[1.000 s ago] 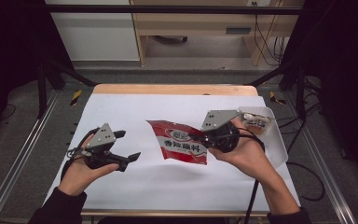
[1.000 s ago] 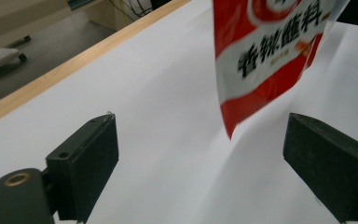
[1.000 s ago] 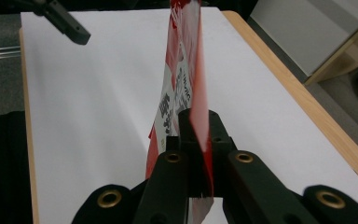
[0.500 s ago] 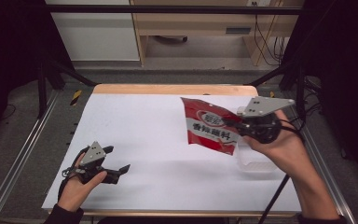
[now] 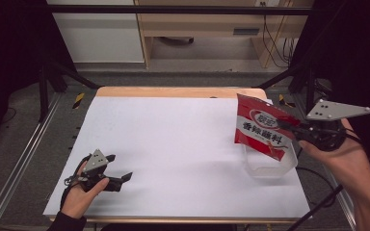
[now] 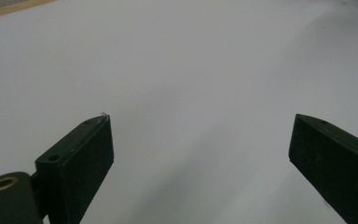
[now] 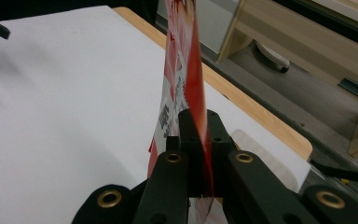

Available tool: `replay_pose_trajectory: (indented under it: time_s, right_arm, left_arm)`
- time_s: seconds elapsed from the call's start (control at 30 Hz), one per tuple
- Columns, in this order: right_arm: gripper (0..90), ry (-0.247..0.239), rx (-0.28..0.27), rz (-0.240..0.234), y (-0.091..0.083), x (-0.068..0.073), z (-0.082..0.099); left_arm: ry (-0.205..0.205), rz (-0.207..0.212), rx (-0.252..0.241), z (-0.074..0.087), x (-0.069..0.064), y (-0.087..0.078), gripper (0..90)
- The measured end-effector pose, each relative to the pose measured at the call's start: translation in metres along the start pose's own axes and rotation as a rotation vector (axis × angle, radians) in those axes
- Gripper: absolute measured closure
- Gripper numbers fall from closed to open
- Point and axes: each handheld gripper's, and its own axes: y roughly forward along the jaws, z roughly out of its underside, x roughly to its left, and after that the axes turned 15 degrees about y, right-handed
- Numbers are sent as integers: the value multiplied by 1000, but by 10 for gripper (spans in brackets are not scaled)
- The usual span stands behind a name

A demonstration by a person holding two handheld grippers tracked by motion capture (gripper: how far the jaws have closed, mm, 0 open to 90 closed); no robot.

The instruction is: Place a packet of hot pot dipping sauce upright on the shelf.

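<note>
A red snack packet (image 5: 262,131) with white lettering hangs upright at the table's right side, just above a clear plastic tub (image 5: 270,166). My right gripper (image 5: 289,126) is shut on the packet's right edge. In the right gripper view the packet (image 7: 182,79) stands edge-on, pinched between the closed jaws of that gripper (image 7: 198,135). My left gripper (image 5: 119,167) rests low at the front left of the table, open and holding nothing. The left gripper view has both jaws wide apart around the gripper's middle (image 6: 200,135), over bare white table.
A white sheet (image 5: 173,144) covers the table, with a wooden edge (image 5: 173,91) at the far side. Metal rails run down both sides. A wooden bench and cables stand on the floor beyond the table.
My right gripper carried the red packet from the table's middle to the right and raised it upright above the tub. My left gripper drew back toward the front left corner.
</note>
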Motion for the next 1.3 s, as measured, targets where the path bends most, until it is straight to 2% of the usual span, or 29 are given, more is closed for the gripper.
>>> replay_pose_trajectory:
  time_s: [0.17, 0.53, 0.73, 0.77, 1.0, 1.1, 1.13, 1.17, 1.2, 1.23, 1.27, 1.3]
  right_arm:
    - [897, 40, 0, 22, -3, -20, 16]
    - [897, 94, 16, 27, 6, -43, 33]
    - [896, 148, 35, 21, 19, -55, 59]
    - [896, 171, 38, 20, 22, -60, 70]
    - [893, 209, 27, 26, 22, -68, 90]
    - [887, 227, 29, 46, 19, -72, 100]
    - [870, 228, 34, 59, 18, -73, 103]
    - [780, 236, 30, 85, 14, -75, 106]
    - [780, 236, 30, 85, 14, -75, 106]
    - [727, 234, 19, 99, 12, -74, 106]
    - [648, 231, 3, 117, 8, -73, 104]
    - [461, 210, -29, 190, 0, -68, 96]
  left_arm:
    - [-5, 3, 3, 2, 0, 0, 65]
    - [-8, 0, 9, 4, 2, 0, 65]
    - [-6, 8, 10, 3, 0, 2, 65]
    - [-5, 9, 11, 3, 0, 2, 65]
    - [-2, 11, 18, 4, -1, 3, 65]
    - [-3, 10, 22, 4, -1, 4, 65]
    - [-3, 10, 22, 4, -1, 4, 65]
    - [-4, 9, 21, 4, -1, 3, 65]
    - [-4, 9, 21, 4, -1, 3, 65]
    - [-4, 9, 21, 4, -1, 3, 65]
    - [-4, 8, 23, 4, -1, 3, 64]
    - [-2, 7, 24, 4, -1, 3, 64]
